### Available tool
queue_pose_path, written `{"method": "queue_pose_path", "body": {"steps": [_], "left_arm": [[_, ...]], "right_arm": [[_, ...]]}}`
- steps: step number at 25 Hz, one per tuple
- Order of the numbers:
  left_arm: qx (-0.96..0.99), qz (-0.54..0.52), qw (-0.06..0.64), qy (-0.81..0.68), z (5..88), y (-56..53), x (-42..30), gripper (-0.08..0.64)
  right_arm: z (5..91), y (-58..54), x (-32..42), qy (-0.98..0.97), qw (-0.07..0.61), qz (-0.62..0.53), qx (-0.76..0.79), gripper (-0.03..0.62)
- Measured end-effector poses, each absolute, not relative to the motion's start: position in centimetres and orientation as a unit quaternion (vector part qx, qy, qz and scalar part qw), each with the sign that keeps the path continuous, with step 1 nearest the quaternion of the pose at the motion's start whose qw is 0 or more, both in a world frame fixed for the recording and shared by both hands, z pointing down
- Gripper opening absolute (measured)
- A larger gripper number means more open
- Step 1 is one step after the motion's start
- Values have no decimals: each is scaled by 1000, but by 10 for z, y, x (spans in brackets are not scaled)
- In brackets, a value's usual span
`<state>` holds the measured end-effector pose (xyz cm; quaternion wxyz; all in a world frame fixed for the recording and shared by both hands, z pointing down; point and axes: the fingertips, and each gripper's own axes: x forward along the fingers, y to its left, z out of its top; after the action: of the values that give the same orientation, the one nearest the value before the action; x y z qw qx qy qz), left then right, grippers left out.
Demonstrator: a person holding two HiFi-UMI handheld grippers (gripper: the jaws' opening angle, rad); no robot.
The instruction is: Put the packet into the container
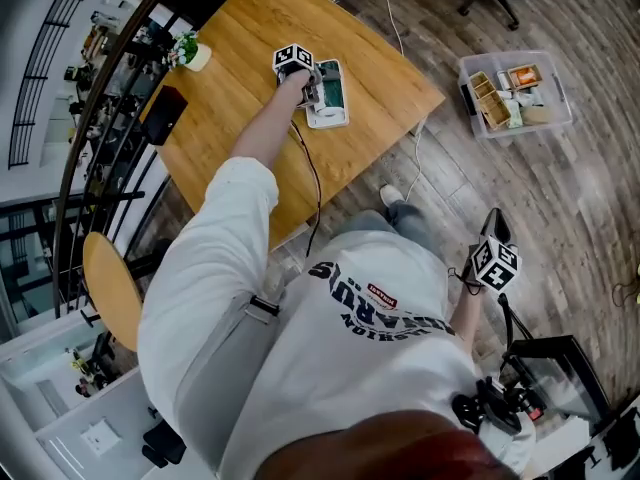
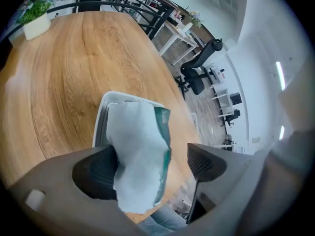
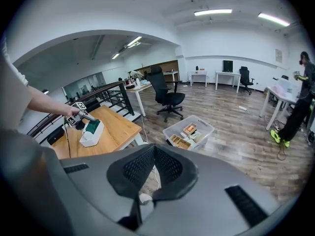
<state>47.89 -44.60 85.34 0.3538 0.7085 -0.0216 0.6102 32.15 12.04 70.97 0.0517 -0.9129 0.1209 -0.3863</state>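
One step left imo: left gripper (image 2: 150, 165) jaws apart, packet (image 2: 138, 141) loose in container (image 2: 100, 122). Next: lift clear w/o snagging. Right gripper (image 3: 153, 167) clenched, empty.

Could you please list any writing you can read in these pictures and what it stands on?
Nothing reads with certainty.
Shirt print: large letters, upside down and warped, not readable.
Packet: print on its green side, too blurred.
Boxes in the bin: labels too small.

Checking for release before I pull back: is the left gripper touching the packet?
Cannot tell. In the left gripper view the left gripper is open: the packet stands clear of one pad but overlaps the other, hiding any contact.
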Motion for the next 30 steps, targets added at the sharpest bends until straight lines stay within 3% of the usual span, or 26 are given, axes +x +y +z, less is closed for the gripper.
{"method": "queue_pose_path", "body": {"steps": [4,9,12,16,19,23,30], "left_arm": [[754,549,355,55,798,-426,476,448],[901,215,364,92,620,-454,439,448],[949,77,299,72,523,-480,370,448],[988,-55,144,-5,416,-506,247,448],[990,-107,50,-84,365,-514,153,448],[969,-137,-15,-206,331,-508,45,448],[939,-111,10,-327,392,-494,-43,448]], "right_arm": [[698,102,343,160,38,-374,-913,9],[669,34,384,248,17,-335,-909,9],[652,-22,404,308,-3,-311,-899,9],[620,-113,411,405,-30,-268,-874,9],[590,-190,406,478,-47,-229,-847,9],[540,-280,377,557,-54,-168,-811,9],[504,-393,295,652,-43,-118,-748,9]]}}
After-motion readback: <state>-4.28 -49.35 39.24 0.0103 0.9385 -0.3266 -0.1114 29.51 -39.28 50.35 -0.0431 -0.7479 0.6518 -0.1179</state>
